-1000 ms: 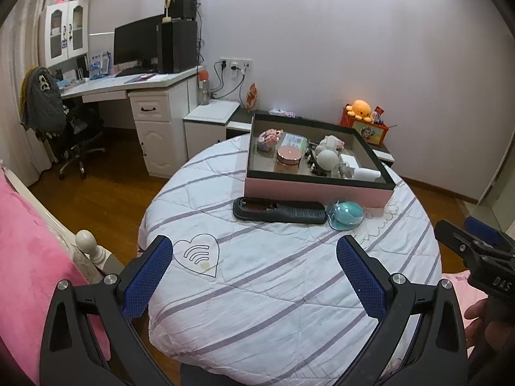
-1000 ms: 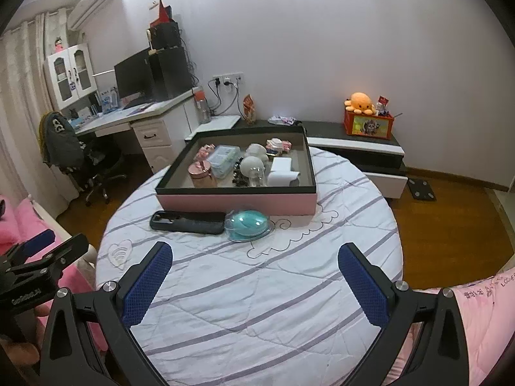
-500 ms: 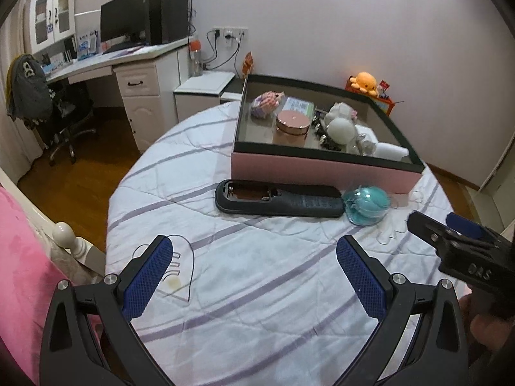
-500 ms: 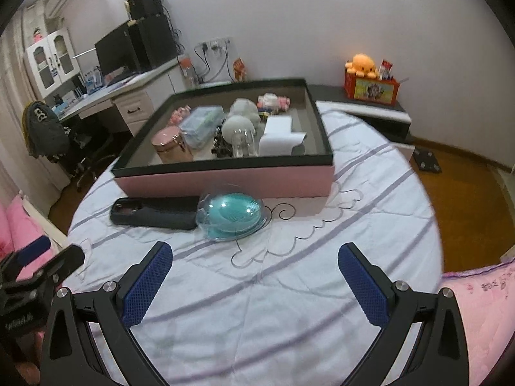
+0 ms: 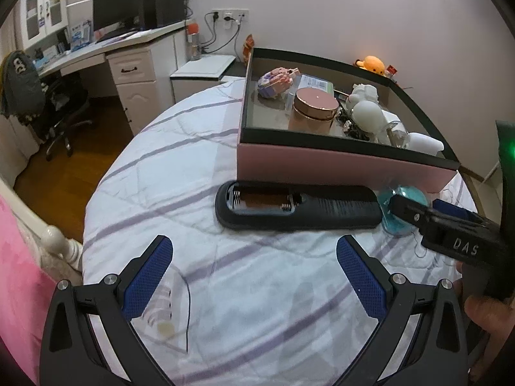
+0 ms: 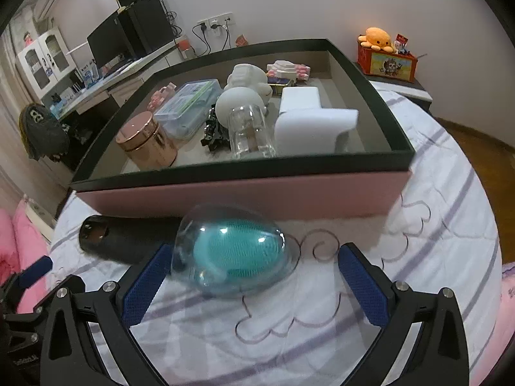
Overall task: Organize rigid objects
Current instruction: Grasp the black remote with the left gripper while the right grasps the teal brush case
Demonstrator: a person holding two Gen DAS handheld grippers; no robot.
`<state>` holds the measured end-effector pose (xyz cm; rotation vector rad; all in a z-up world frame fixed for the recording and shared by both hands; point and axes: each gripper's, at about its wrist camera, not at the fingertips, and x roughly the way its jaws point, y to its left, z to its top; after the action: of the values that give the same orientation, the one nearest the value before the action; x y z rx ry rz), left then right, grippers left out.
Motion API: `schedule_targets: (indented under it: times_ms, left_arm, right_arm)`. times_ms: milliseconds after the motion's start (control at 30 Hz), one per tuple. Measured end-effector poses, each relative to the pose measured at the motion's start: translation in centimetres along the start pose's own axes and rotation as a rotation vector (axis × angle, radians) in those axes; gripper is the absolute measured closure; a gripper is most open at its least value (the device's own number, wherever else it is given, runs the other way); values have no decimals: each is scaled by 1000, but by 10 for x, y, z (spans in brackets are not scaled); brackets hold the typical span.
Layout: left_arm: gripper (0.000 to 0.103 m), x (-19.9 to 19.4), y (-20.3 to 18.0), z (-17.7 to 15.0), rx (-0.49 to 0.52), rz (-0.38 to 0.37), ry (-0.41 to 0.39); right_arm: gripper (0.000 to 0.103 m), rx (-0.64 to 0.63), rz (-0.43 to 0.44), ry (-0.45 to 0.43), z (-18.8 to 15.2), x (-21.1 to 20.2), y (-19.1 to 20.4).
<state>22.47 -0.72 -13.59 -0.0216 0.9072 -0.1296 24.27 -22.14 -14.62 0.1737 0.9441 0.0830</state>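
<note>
A pink box with a black rim stands on the round quilted bed and holds several small items. In front of it lie a black remote, battery bay exposed, and a teal brush under a clear dome. My right gripper is open, and the dome sits between its blue fingertips, close to the left one. My left gripper is open over bare quilt, short of the remote. The right gripper's body partly hides the dome in the left wrist view.
Inside the box are a copper tin, a clear plastic case, a glass jar, white figures and a white block. A desk with a monitor and an office chair stand left. An orange plush sits behind.
Both grippers have moved forward and lower toward the bed. The right one has closed in on the teal dome, which now lies between its open fingers; the left has neared the remote.
</note>
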Motion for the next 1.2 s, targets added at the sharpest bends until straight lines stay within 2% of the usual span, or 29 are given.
schedule_targets:
  times_ms: [33, 133, 267, 500, 633, 733, 900, 1033, 1200]
  left_arm:
    - [0, 3, 1, 3, 12, 0, 0]
    - [0, 15, 4, 10, 39, -5, 12]
    - [0, 30, 5, 19, 81, -16, 28]
    - [0, 47, 2, 31, 194, -120, 27]
    - [0, 53, -8, 30, 239, -195, 83]
    - [0, 50, -23, 14, 319, -134, 83]
    - [1, 37, -22, 7, 306, -198, 87]
    - [1, 42, -27, 11, 327, -164, 67]
    - [2, 48, -35, 9, 367, -163, 81]
  right_arm:
    - [0, -6, 4, 1, 0, 1, 1]
    - [9, -14, 19, -11, -2, 2, -1]
    - [26, -31, 39, -15, -4, -2, 1]
    - [26, -41, 18, -1, -1, 0, 3]
    - [25, -66, -15, 3, 0, 6, 9]
    - [27, -63, -13, 1, -1, 3, 6]
    - [28, -64, -32, 5, -5, -2, -2]
    - [27, -46, -33, -3, -4, -2, -6]
    - [28, -79, -59, -7, -5, 2, -1]
